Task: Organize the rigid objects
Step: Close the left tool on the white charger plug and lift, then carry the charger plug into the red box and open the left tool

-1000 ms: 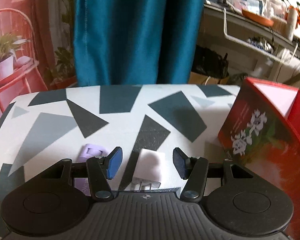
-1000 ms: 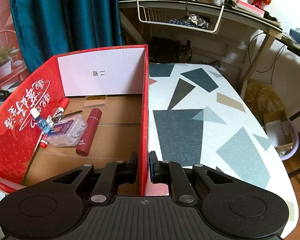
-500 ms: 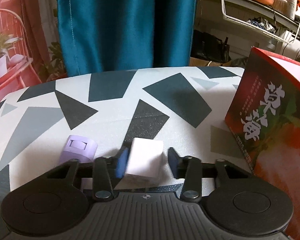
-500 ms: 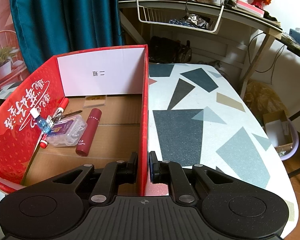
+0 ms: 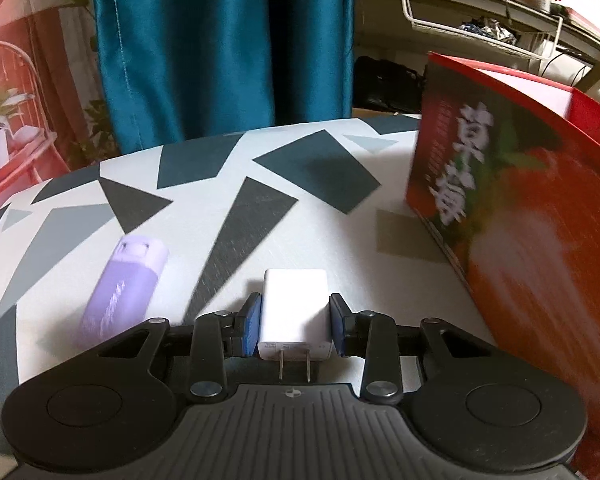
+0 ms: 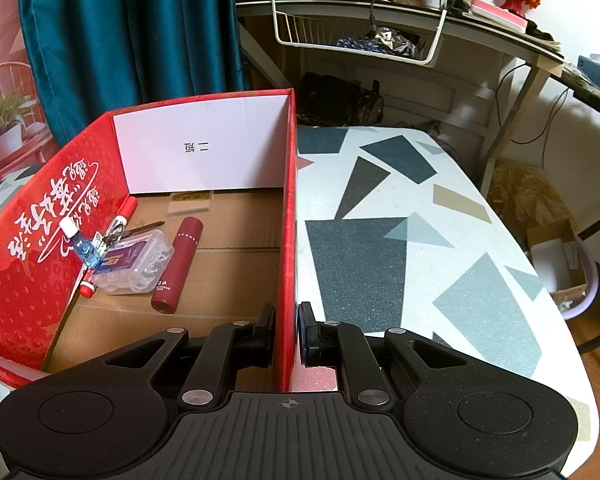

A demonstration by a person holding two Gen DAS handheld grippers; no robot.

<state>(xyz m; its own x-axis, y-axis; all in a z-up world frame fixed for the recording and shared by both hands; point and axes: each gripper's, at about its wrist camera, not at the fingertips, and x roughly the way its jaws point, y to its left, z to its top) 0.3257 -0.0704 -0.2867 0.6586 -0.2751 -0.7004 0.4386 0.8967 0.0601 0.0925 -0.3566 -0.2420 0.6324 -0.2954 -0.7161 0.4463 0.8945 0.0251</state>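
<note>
L gripper (image 5: 295, 330): clenched on the white charger (image 5: 295, 312), one blue pad on each side face; the 2 prongs point back toward the camera.
Charger axis: long axis runs 6 to 12 o'clock in the left wrist view, along the fingers, so the jaws press across its short width.
Charger place: between the fingers, over the patterned table (image 5: 204, 200). Cannot tell if it is lifted or still touching the top.
Key relation: the red box (image 5: 520, 208) stands at approx 2 o'clock from the L gripper, near, its printed outer wall facing the tongs. Its open top is above that wall, so I judge the charger must go up first, then toward 2-3 o'clock, over the rim.
R gripper (image 6: 287, 332): clenched on the right wall of the red box (image 6: 289, 216), one finger inside, one outside. It seems to steady the box.
Box content: maroon tube (image 6: 178, 264), clear plastic case (image 6: 134, 266), red marker (image 6: 118, 220), small blue bottle (image 6: 82, 244), all at 10-11 o'clock from the R gripper; the floor near 12 o'clock is bare cardboard.
Nearer arm: L, it has the charger already.
Still outside: purple lighter (image 5: 126, 284), lying at 10 o'clock from the L gripper, long axis approx 7 to 1 o'clock, apart from the fingers.
Risk: charger may hit the box wall if carried low.
</note>
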